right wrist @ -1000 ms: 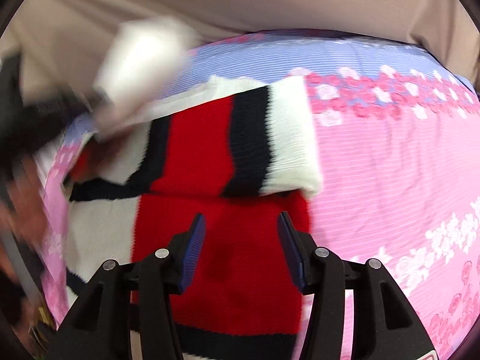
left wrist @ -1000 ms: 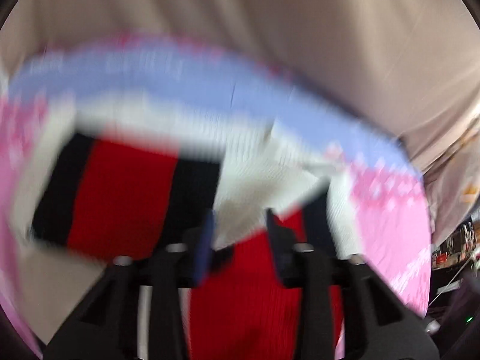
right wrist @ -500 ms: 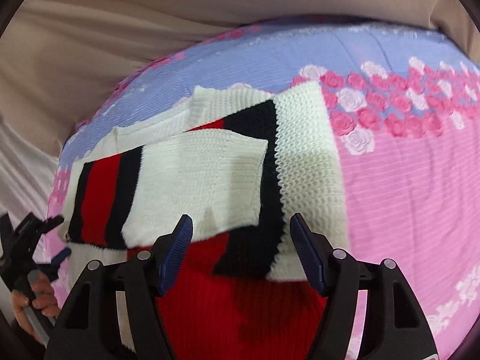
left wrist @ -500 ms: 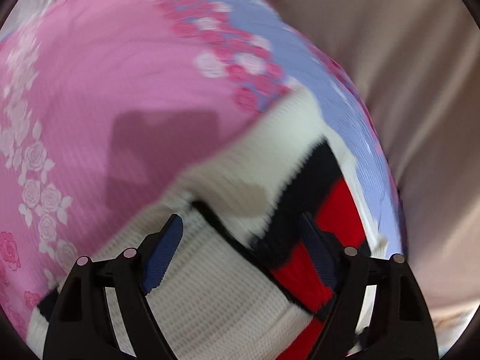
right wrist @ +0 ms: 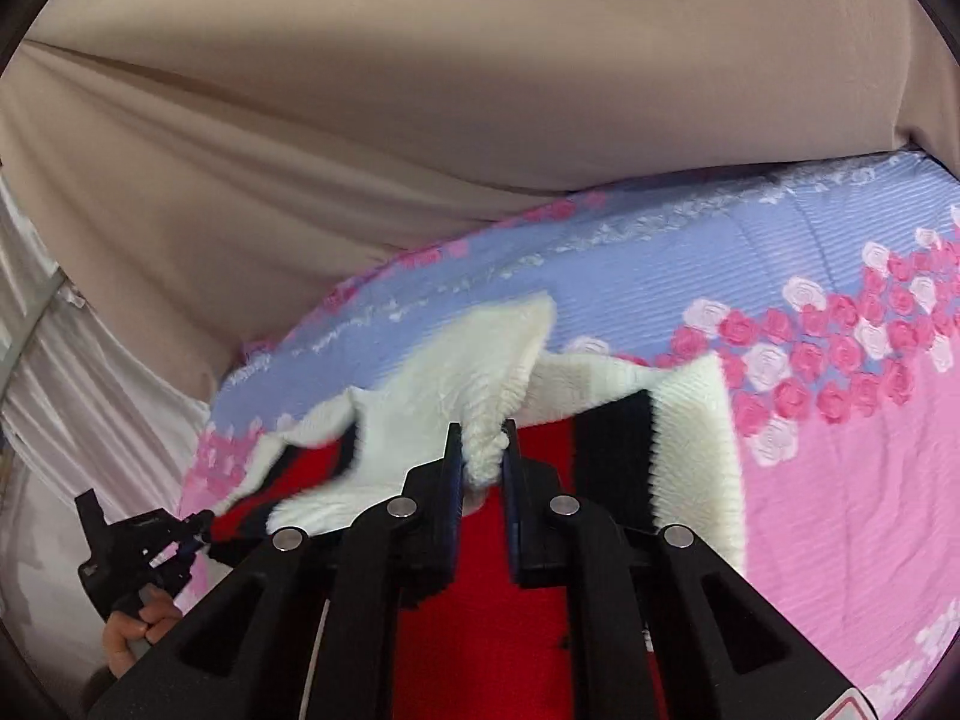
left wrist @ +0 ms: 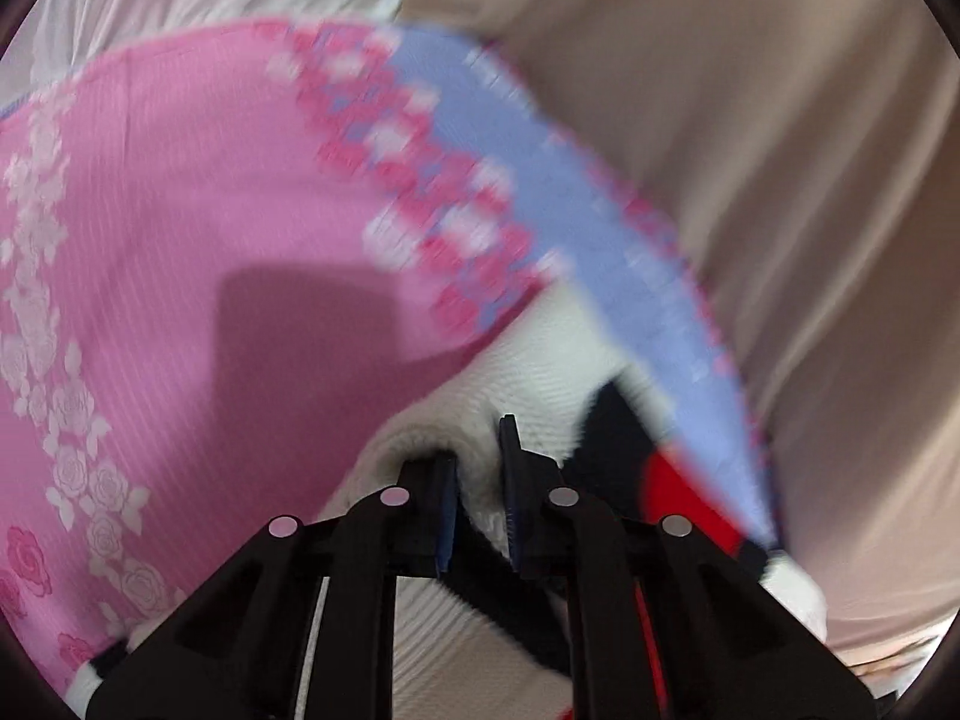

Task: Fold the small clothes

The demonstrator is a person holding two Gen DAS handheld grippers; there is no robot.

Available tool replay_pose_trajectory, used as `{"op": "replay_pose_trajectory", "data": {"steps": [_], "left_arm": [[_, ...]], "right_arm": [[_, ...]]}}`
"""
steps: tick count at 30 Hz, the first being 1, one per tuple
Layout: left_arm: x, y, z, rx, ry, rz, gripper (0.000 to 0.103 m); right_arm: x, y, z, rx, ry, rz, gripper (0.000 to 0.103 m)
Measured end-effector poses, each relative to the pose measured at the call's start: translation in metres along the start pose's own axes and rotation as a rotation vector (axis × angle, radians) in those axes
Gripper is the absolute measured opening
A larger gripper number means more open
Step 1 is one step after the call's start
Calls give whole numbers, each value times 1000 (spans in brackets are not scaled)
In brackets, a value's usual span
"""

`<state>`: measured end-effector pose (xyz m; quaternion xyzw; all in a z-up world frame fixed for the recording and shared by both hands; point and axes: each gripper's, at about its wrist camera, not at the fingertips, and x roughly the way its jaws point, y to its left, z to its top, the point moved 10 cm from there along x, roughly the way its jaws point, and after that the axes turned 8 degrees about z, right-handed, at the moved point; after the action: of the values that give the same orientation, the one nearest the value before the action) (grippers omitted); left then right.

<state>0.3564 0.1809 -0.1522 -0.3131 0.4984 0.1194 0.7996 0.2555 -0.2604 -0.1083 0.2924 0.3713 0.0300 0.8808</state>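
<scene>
open: pink bedsheet [right wrist: 840, 510] right of sweater [right wrist: 690, 420] | blocked: beige curtain [right wrist: 480, 90] behind

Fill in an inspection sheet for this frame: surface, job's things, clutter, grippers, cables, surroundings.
Surface: pink bedsheet with rose print and a lilac band along its far edge.
Job's things: one knit sweater in white, red and black, partly folded on the sheet, its white edges lifted.
Clutter: nothing seen.
Grippers: right gripper shut on a bunched white fold of the sweater; left gripper shut on white knit too, and seen in the right wrist view at the sweater's left end, held by a hand.
Cables: nothing seen.
Surroundings: beige drape behind the bed, white fabric at left; left wrist view is motion-blurred.
</scene>
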Motion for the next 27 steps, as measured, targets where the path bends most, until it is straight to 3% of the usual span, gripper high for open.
{"op": "replay_pose_trajectory", "data": {"steps": [2, 4, 5, 7, 10, 13, 17, 20, 23, 27], "left_arm": [[17, 18, -15, -21, 48, 42, 12], [17, 24, -21, -19, 40, 35, 12], [17, 24, -21, -3, 31, 41, 13], [15, 23, -20, 24, 26, 52, 13], [15, 23, -17, 12, 37, 37, 13], [11, 26, -16, 10, 30, 23, 13], [12, 28, -15, 14, 37, 13, 13], [13, 28, -14, 42, 40, 16, 13], [14, 28, -13, 61, 40, 15, 13], [15, 30, -11, 82, 36, 12, 13]], "right_arm": [[26, -36, -25, 39, 90, -75, 10], [52, -69, -58, 103, 213, -125, 10], [54, -75, -66, 130, 222, -114, 11], [43, -73, -62, 129, 190, -119, 21], [13, -61, -41, 97, 110, -192, 23], [1, -14, -22, 8, 56, -148, 25], [68, 92, -21, -195, 214, 61, 25], [143, 166, -42, -344, 379, 185, 24], [211, 209, -70, -477, 497, 169, 20], [267, 241, -88, -530, 559, 154, 9]]}}
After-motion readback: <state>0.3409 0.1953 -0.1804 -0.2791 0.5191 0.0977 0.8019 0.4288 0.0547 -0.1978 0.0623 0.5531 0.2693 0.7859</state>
